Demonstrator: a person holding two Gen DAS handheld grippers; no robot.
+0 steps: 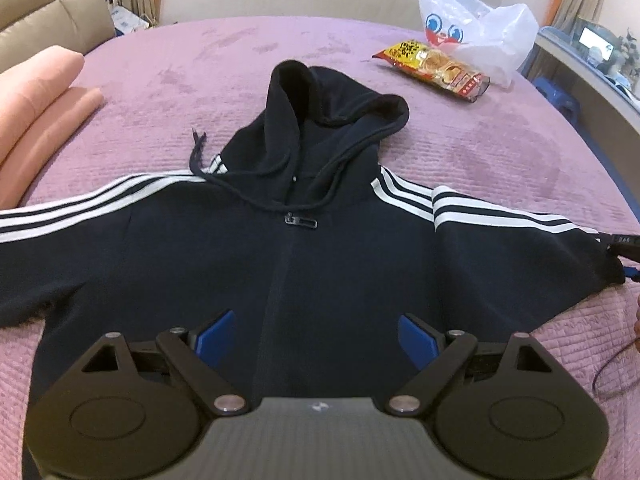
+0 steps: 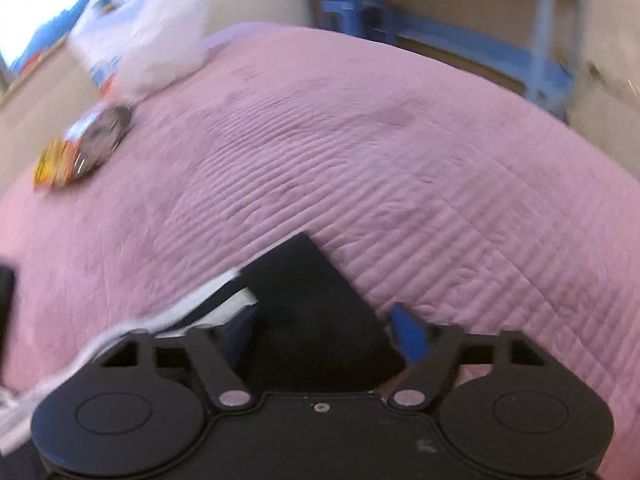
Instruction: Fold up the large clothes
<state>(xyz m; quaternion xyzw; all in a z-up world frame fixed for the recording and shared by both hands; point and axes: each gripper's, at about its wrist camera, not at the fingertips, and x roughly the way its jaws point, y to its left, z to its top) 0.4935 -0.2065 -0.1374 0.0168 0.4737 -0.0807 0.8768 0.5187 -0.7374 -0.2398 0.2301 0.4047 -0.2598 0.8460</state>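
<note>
Hoodie flat on bedspread, left tool agape, right tool wide astride cuff.

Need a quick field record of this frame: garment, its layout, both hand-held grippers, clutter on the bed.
garment: dark hoodie with white sleeve stripes
layout: spread front up on the pink bedspread, zip closed, hood away from the camera
left hand-held gripper: open, over the hoodie's lower front, gripping nothing
right hand-held gripper: open, sleeve cuff between the fingers, pads not seen pressing; view blurred
clutter: snack packet, white plastic bag, folded pink blanket
</note>
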